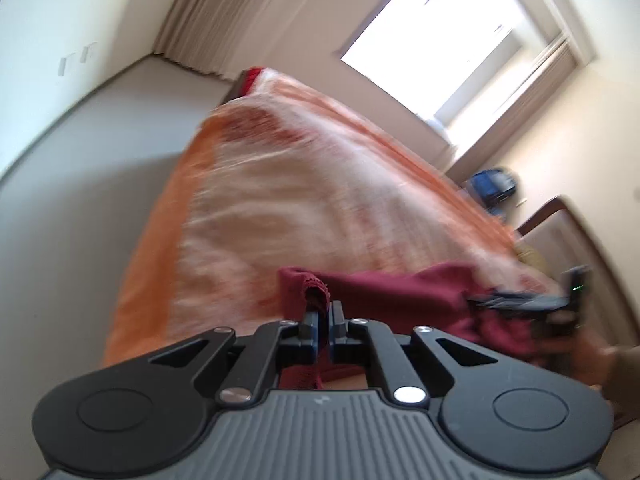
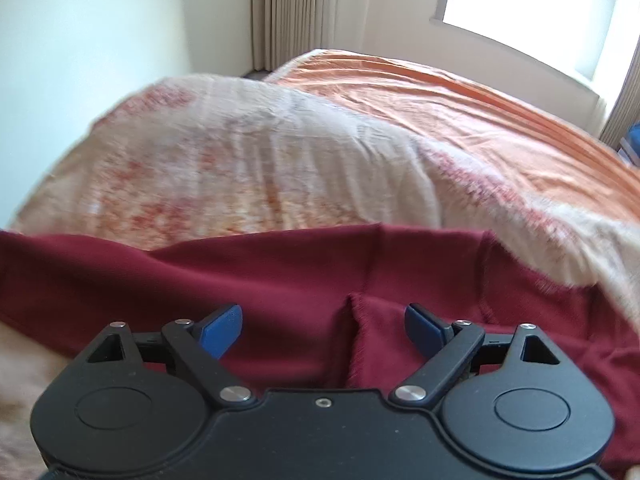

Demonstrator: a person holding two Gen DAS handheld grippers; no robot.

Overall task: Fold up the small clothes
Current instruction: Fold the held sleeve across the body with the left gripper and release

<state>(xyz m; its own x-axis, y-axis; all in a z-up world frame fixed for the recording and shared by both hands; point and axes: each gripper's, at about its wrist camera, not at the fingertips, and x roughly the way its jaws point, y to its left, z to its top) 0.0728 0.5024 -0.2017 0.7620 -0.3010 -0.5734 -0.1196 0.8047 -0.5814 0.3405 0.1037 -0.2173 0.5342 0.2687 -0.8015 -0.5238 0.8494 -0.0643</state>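
A dark red garment (image 1: 400, 292) lies crumpled on the near part of the bed. My left gripper (image 1: 325, 312) is shut on a bunched edge of it, and a small fold pokes up between the pads. In the left wrist view my right gripper (image 1: 520, 300) shows blurred at the right, over the same cloth. Seen from the right wrist, the garment (image 2: 280, 272) spreads across the foreground with a fringed seam running under my right gripper (image 2: 324, 320). That gripper is open, its blue pads (image 2: 224, 326) wide apart just above the cloth, gripping nothing.
The bed carries a cream and orange patterned blanket (image 2: 260, 160) over an orange sheet (image 2: 480, 120). Beyond it hang beige curtains (image 1: 208, 12) beside a bright window (image 1: 440, 32). A blue object (image 1: 492, 184) and a wooden frame (image 1: 560, 216) stand at the right.
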